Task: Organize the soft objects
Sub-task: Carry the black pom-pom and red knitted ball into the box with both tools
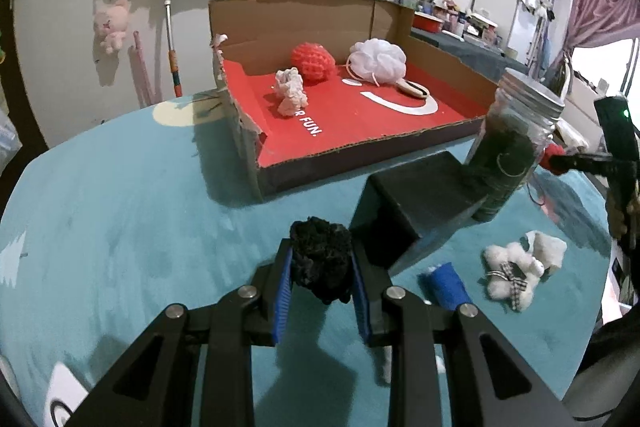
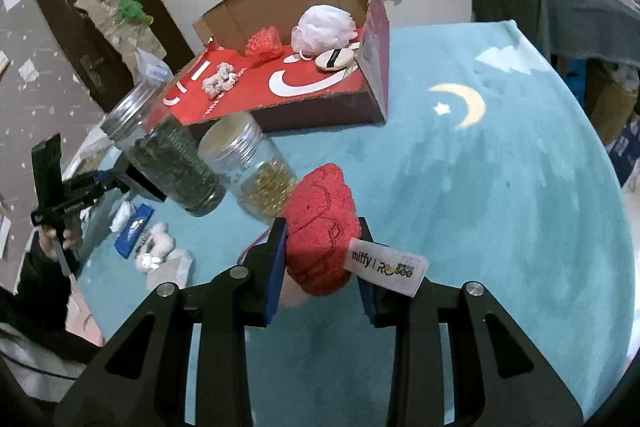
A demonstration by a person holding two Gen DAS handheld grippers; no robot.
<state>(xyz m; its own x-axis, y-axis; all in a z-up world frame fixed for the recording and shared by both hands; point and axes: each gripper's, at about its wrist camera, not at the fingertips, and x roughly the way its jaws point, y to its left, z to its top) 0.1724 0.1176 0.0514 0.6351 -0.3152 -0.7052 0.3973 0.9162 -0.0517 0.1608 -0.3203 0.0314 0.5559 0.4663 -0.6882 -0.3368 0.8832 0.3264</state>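
We hold both grippers tilted down over the teal cloth (image 1: 120, 211), short of the cardboard box (image 1: 440, 67): left gripper (image 1: 321, 267) clamps a black scrunchie (image 1: 320, 259), right gripper (image 2: 322, 251) clamps a red plush (image 2: 320, 227) (white tag showing).

Tag (image 2: 386, 269) reads "miffy"; box floor (image 1: 360, 119) reads "FUN."

Two lidded jars (image 2: 176, 167) (image 2: 252, 171) stand beside a black block (image 1: 420, 195).

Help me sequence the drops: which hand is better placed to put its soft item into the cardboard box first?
Left, probably. Left gripper holds its black puff facing the cardboard box unobstructed; two jars stand ahead of the right gripper.
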